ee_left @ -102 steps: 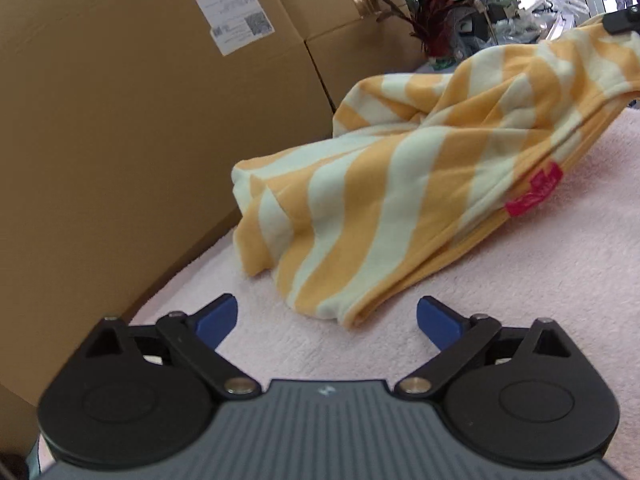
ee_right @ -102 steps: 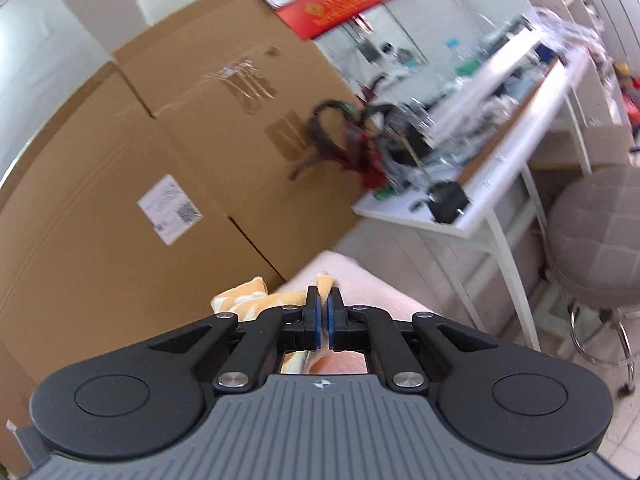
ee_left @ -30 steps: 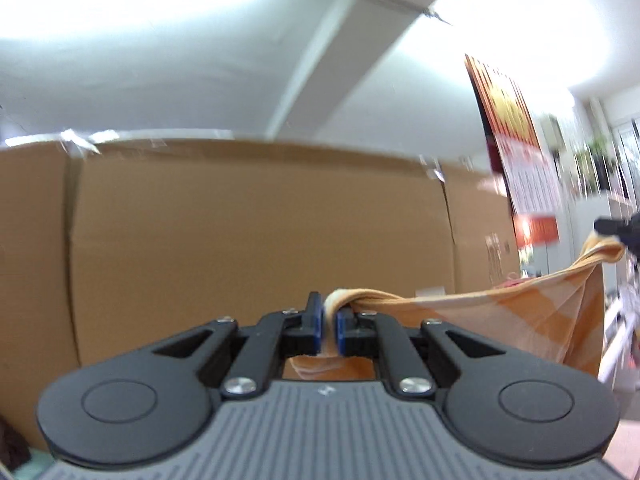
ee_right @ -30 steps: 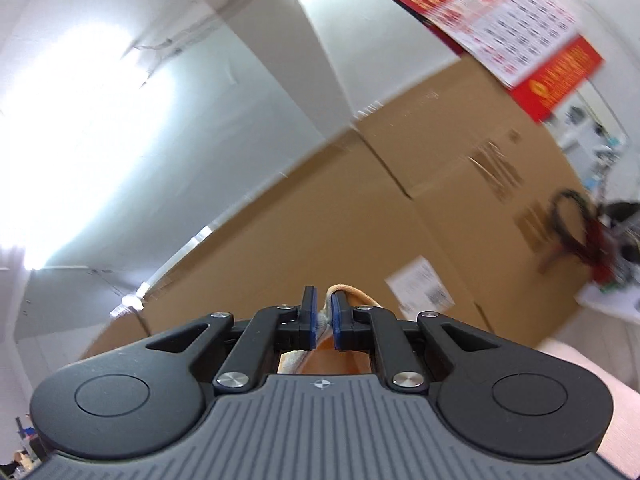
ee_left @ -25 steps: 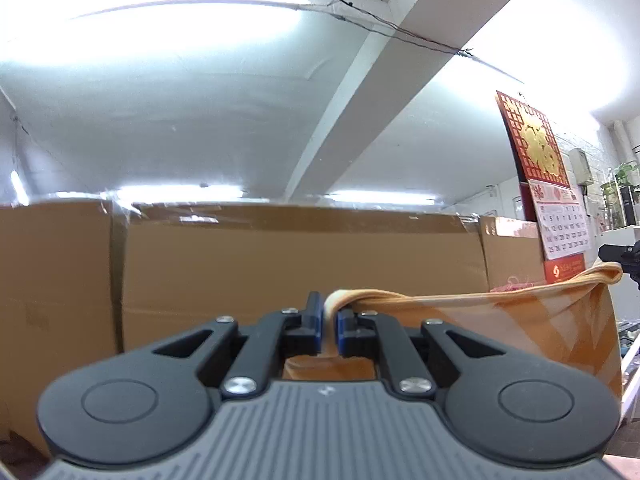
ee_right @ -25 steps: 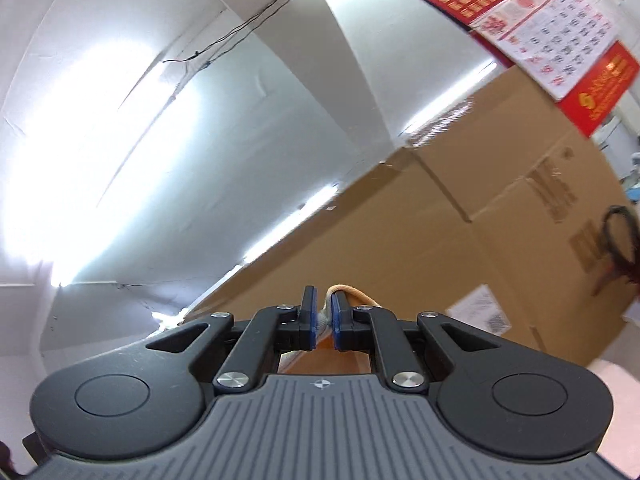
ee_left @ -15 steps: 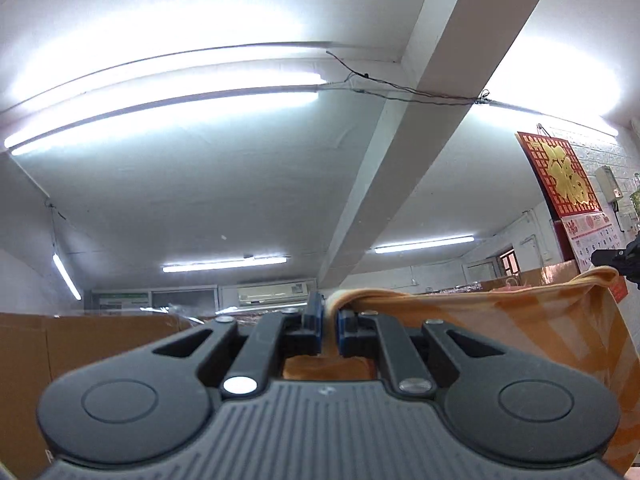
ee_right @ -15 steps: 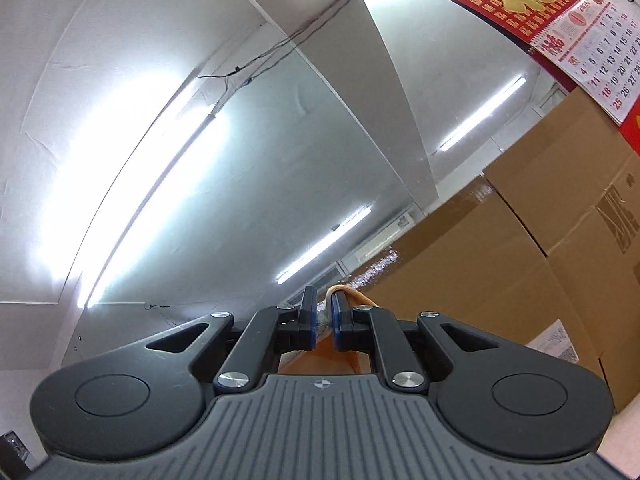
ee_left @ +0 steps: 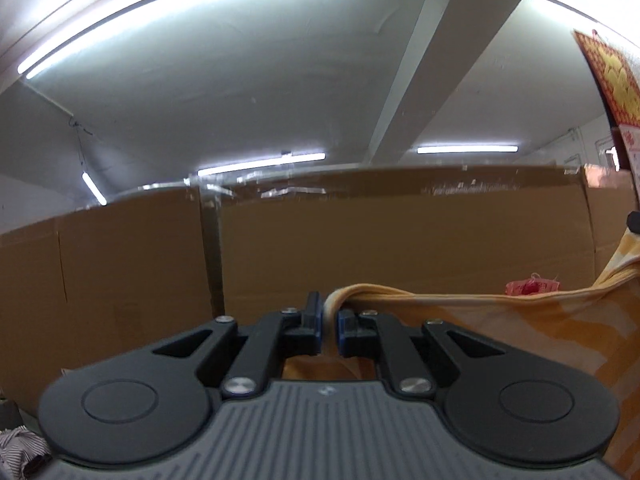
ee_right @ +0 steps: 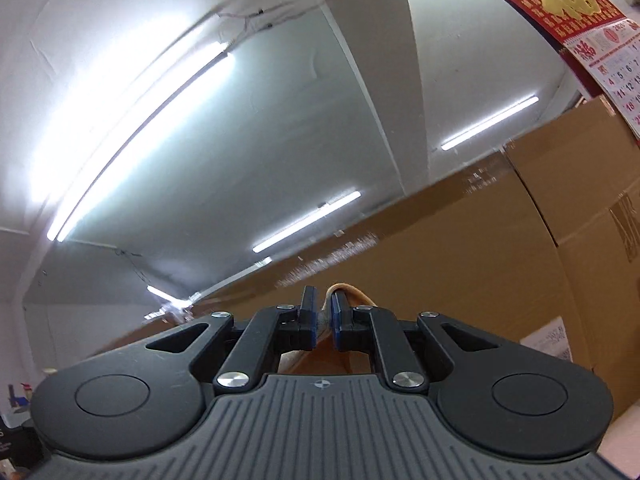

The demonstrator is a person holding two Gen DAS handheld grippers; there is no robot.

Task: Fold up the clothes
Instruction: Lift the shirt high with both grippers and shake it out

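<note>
Left gripper (ee_left: pixel 330 322) is clenched on a bunched edge of the striped garment (ee_left: pixel 500 320), soft knit cloth in orange-yellow and cream bands; the fabric comes up between the blue pads (ee_left: pixel 318 324) as a rounded roll and runs off to the right as a taut top hem, rising at the frame's right edge to a second pinched corner, with the rest of the cloth hanging below as a flat sheet. A small red tag (ee_left: pixel 530 287) stands up from that hem; its writing is too blurred to read. Right gripper (ee_right: pixel 325 320) is likewise clamped on a fold of the same garment (ee_right: pixel 348 294), only a narrow orange loop showing above its blue pads (ee_right: pixel 308 320). Both tools have matte black linkage arms with silver pivot screws, round black discs and a ribbed grey body. Behind stands a wall of large cardboard boxes (ee_left: pixel 360 240), plain brown, seams sealed with glossy clear tape; one bears a white printed label (ee_right: pixel 554 338), not legible. A red wall calendar (ee_right: pixel 560 4) with gold characters hangs top right, with a white date grid below it showing numerals such as 4, 5, 6, 7, 11, 12. Long fluorescent tubes (ee_right: pixel 132 128) light a smooth white ceiling.
</note>
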